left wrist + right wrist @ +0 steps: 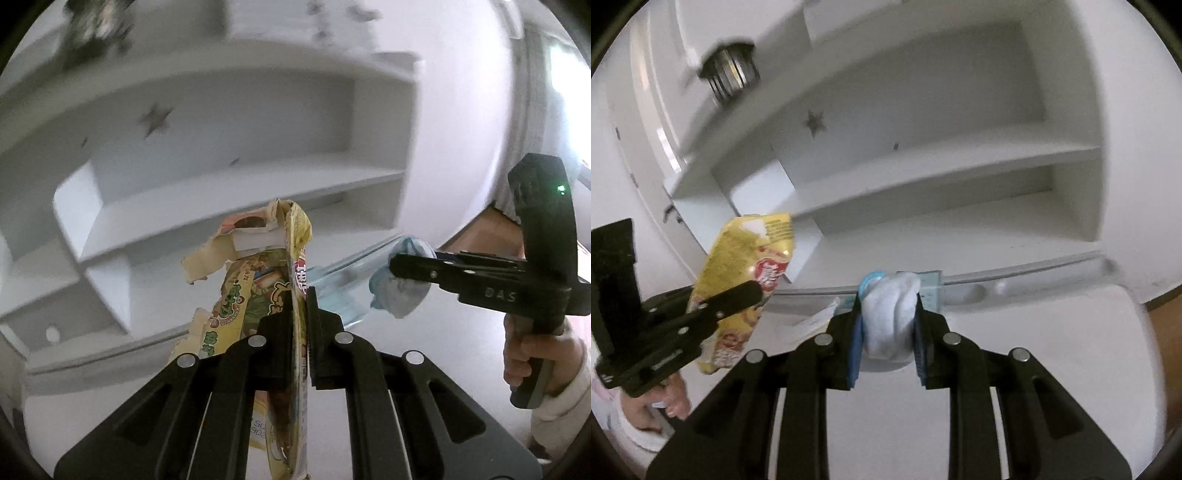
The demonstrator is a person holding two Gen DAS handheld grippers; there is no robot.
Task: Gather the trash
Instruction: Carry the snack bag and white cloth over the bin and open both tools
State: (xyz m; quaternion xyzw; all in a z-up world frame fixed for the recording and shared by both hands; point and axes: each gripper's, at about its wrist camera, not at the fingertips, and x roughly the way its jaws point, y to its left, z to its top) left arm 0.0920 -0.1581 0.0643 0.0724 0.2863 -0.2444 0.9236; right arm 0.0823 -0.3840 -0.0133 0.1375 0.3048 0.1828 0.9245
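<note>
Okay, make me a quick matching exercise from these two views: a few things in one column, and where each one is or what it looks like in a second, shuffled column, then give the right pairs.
Things
1. yellow snack wrapper
2. crumpled white and blue tissue
3. dark star mark
4. green light

Descriptions
A. on the shelf's back wall
B. clamped in the left tool
C. glowing on the right tool's body
D. clamped in the right tool

Pairs: 1-B, 2-D, 3-A, 4-C

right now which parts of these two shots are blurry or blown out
Left wrist view: shelf unit smeared by motion, window at the right blown out, snack wrapper fairly sharp. Right wrist view: dark round object streaked, crumpled mask in the tongs sharp; fisheye bends the shelves.
</note>
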